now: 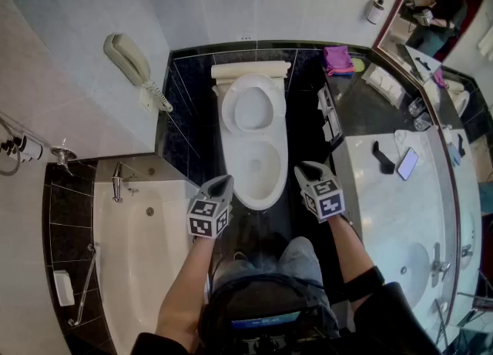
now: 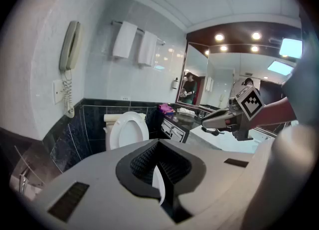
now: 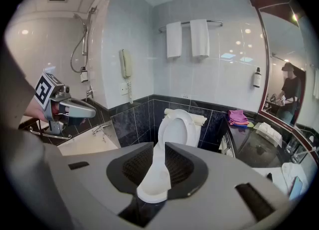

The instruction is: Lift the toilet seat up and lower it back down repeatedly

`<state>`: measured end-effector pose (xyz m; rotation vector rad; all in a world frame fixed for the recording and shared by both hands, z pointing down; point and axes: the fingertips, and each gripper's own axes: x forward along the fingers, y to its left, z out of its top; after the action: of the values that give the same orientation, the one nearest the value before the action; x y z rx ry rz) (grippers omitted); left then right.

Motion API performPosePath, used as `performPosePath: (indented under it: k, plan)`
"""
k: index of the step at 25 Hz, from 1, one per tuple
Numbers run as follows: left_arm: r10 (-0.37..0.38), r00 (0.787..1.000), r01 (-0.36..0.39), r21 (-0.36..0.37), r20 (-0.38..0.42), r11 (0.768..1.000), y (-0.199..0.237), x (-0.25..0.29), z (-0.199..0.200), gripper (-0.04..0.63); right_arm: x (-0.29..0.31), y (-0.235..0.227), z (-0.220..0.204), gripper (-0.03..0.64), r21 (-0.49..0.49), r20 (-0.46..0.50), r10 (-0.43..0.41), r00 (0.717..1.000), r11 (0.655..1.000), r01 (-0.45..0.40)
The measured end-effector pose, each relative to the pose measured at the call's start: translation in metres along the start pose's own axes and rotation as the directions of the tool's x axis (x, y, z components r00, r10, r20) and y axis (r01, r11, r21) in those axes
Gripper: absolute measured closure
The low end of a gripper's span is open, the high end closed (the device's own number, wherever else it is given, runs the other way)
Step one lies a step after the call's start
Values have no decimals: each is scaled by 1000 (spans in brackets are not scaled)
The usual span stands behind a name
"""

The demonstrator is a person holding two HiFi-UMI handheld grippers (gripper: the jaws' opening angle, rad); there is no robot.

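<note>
My right gripper has its jaws standing a little apart with nothing in them. Through the gap I see only the white front of the toilet bowl farther off. My left gripper has its jaws drawn in until the tips look to meet. A thin slit is left behind them, and a sliver of white shows through it. Nothing is caught there either.

From the head view, I hold both grippers low in front of the toilet, angled downward, one at each side of the bowl's front end and clear of it. The left one is over the dark floor by the bathtub. The right one is over the dark floor by the marble counter. Each gripper shows in the other's view, held level with it and well apart.

The toilet seat is up, leaning back against the tank, with the bowl open below it. Neither gripper touches it.

On the tiled wall to the left of the toilet hangs a phone, its coiled cord trailing down. Two white towels hang on a rail above the tank. A pink cloth lies folded on the dark ledge to the right of the tank. A black-cased mobile phone lies on the counter.
</note>
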<state>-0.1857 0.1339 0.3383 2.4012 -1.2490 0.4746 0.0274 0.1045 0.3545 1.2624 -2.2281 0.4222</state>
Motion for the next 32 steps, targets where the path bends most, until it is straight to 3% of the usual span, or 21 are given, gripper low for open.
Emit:
performPosePath:
  k: [8,16,23,32]
  plan:
    - [63,998,-63,-4,-22,998,27,76,9,601,103,-62,49,437,-110,0,48,999,993,-47]
    - [165,985,-169,-77,-50,983,64,183,1,601,231,-138,84,417,-215,-37,97,995,971,-102]
    - [198,979,-201,-51,-54,978,101,275,-4,601,336,-176,90,394,-286,-38,101,994,952,-108]
    - [190,979,-194,-47,-72,980,129,356,-18,601,426,-203,100,394,-377,-27,85,996,922,-88]
